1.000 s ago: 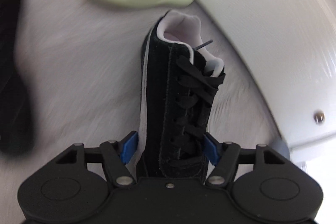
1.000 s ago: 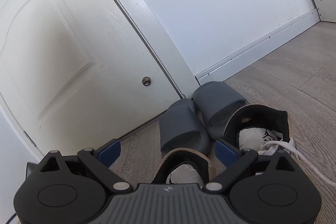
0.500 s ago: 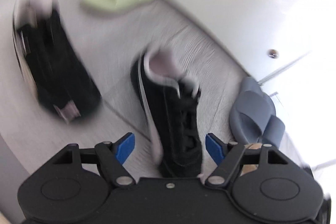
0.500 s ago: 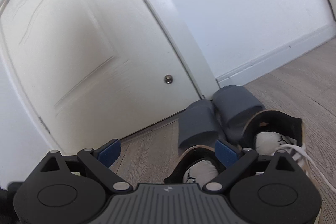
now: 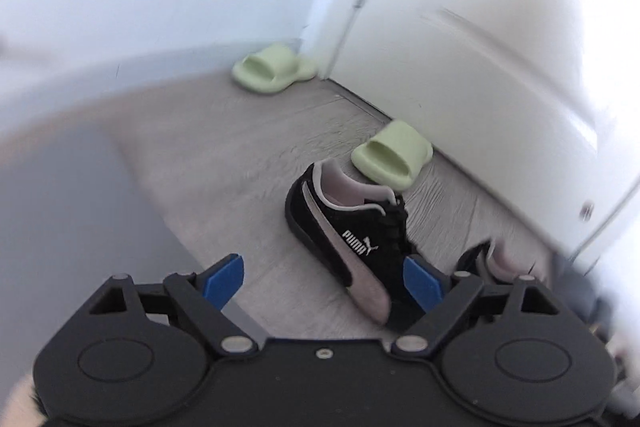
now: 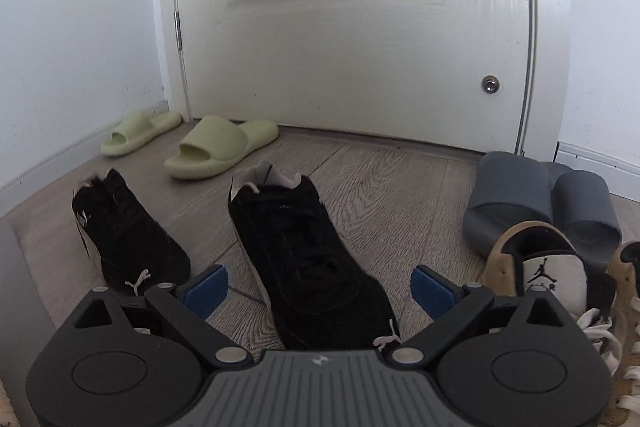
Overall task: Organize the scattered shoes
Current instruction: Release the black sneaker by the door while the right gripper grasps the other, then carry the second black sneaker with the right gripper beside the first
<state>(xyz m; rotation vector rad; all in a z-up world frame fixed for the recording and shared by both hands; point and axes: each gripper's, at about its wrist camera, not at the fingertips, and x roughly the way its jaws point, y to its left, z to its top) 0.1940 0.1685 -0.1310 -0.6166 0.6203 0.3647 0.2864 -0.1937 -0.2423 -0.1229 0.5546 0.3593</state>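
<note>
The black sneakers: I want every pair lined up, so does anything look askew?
Yes. The two black sneakers stand apart and splay at different angles, unlike the grey slides, which sit side by side. The green slides are also staggered.

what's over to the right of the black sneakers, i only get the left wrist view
observer: a pair of gray slides, side by side at the right edge of the door.
operator: anything else near them
observer: tan Jordan sneakers with white laces, just in front of the slides.
operator: right gripper holding anything
observer: no, the right gripper has its fingers open; a black Puma sneaker lies between them on the floor.
</note>
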